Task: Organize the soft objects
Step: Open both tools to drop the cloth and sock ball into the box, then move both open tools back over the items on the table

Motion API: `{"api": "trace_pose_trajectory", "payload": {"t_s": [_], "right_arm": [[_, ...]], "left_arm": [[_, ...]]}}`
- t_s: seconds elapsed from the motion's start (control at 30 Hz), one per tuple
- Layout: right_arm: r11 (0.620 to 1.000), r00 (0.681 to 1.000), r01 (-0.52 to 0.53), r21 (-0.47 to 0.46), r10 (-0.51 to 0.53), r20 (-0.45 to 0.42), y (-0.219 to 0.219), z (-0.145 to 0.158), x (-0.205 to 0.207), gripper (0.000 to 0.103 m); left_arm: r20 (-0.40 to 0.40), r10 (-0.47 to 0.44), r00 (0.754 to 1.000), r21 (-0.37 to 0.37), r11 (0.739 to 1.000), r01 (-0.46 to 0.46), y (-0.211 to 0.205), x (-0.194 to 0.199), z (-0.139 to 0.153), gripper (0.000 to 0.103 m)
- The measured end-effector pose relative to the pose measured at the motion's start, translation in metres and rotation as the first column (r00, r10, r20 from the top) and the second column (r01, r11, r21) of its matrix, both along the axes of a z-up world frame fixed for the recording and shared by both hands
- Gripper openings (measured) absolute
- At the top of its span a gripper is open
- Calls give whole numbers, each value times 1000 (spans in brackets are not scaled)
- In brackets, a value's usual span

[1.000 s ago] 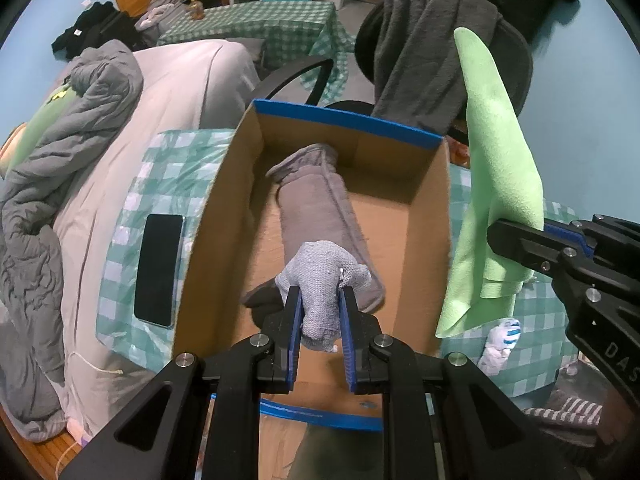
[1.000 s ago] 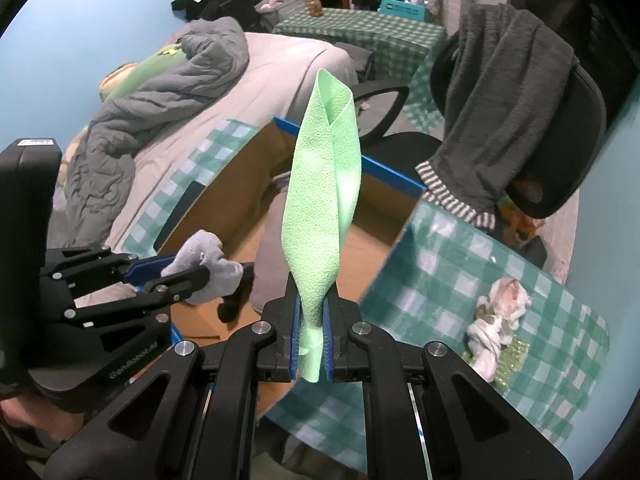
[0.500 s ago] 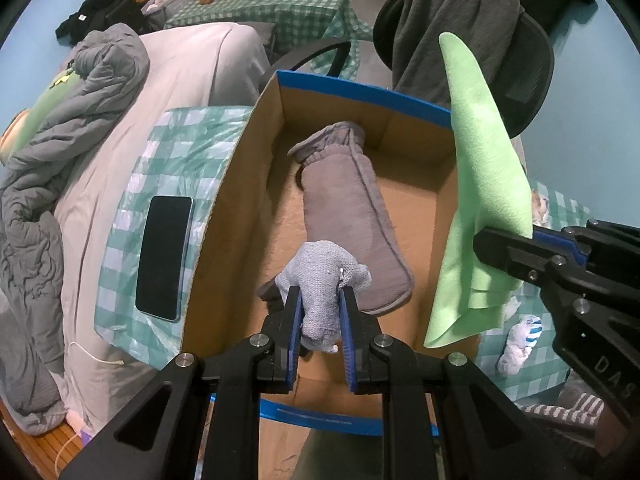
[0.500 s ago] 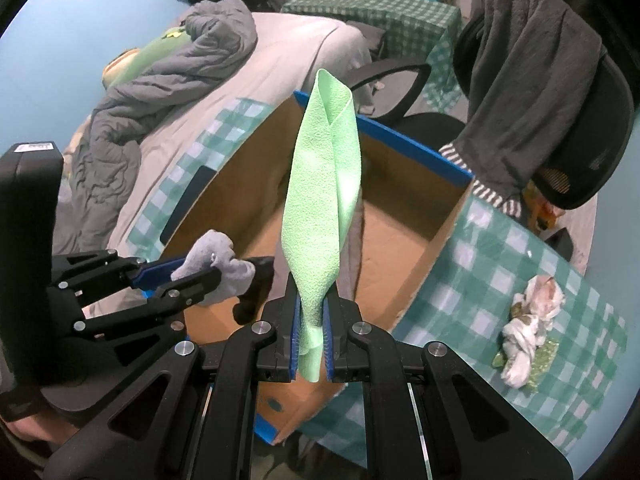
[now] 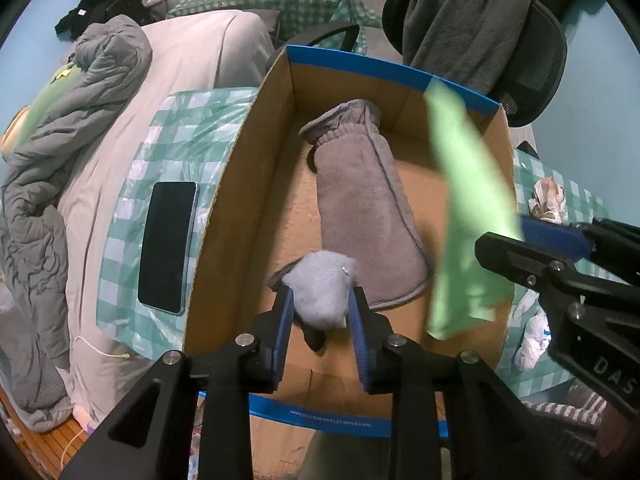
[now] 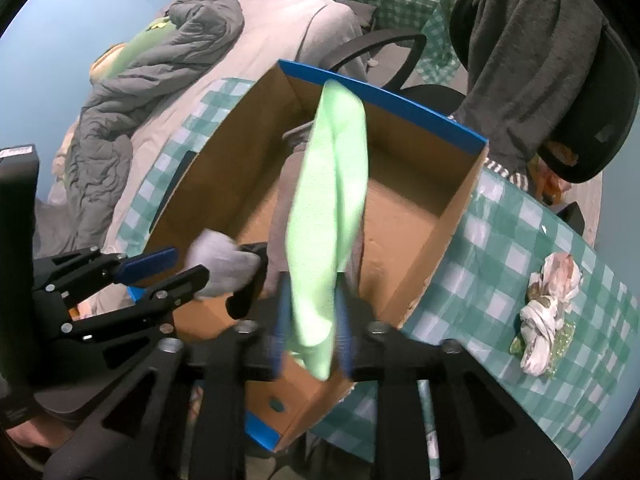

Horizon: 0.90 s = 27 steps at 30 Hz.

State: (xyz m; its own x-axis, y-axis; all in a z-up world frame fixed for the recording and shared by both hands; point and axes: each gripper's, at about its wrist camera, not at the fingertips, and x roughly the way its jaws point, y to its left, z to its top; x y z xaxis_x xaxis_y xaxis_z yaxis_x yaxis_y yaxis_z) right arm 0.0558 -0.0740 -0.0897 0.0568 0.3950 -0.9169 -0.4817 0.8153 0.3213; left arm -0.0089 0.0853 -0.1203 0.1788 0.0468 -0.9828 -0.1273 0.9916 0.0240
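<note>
cardboard box | right gripper reads "das" | tape print unreadable

White letters "DAS" on the right gripper; upside-down print on the box's blue tape, illegible.

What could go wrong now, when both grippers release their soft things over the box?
The green cloth hangs near the cardboard box right wall, so it may drape over the rim. The light grey sock, between the left gripper fingers, might land bunched on the grey mitt.
</note>
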Motion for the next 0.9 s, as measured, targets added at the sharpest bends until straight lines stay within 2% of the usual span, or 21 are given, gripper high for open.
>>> {"api": "trace_pose_trajectory", "payload": {"t_s": [0.1, 0.13, 0.3, 0.43, 0.9], "right_arm": [[1000, 1000, 13, -1, -13, 1, -4, 1, 0, 43], [1000, 1000, 17, -3, -17, 3, -6, 2, 1, 48], [999, 999, 37, -12, -37, 13, -14, 5, 2, 50], [999, 998, 51, -14, -51, 25, -23, 10, 3, 56], [991, 991, 130, -30, -129, 26, -74, 13, 9, 57]], "left_arm": [[2, 6, 1000, 0, 1000, -6, 0, -1, 1, 42], [4, 6, 1000, 3, 1000, -6, 0, -2, 1, 42], [7, -2, 1000, 3, 1000, 2, -5, -1, 4, 45], [14, -12, 1000, 2, 1000, 12, -13, 0, 8, 48], [25, -66, 998, 6, 998, 66, -56, 10, 17, 54]]}}
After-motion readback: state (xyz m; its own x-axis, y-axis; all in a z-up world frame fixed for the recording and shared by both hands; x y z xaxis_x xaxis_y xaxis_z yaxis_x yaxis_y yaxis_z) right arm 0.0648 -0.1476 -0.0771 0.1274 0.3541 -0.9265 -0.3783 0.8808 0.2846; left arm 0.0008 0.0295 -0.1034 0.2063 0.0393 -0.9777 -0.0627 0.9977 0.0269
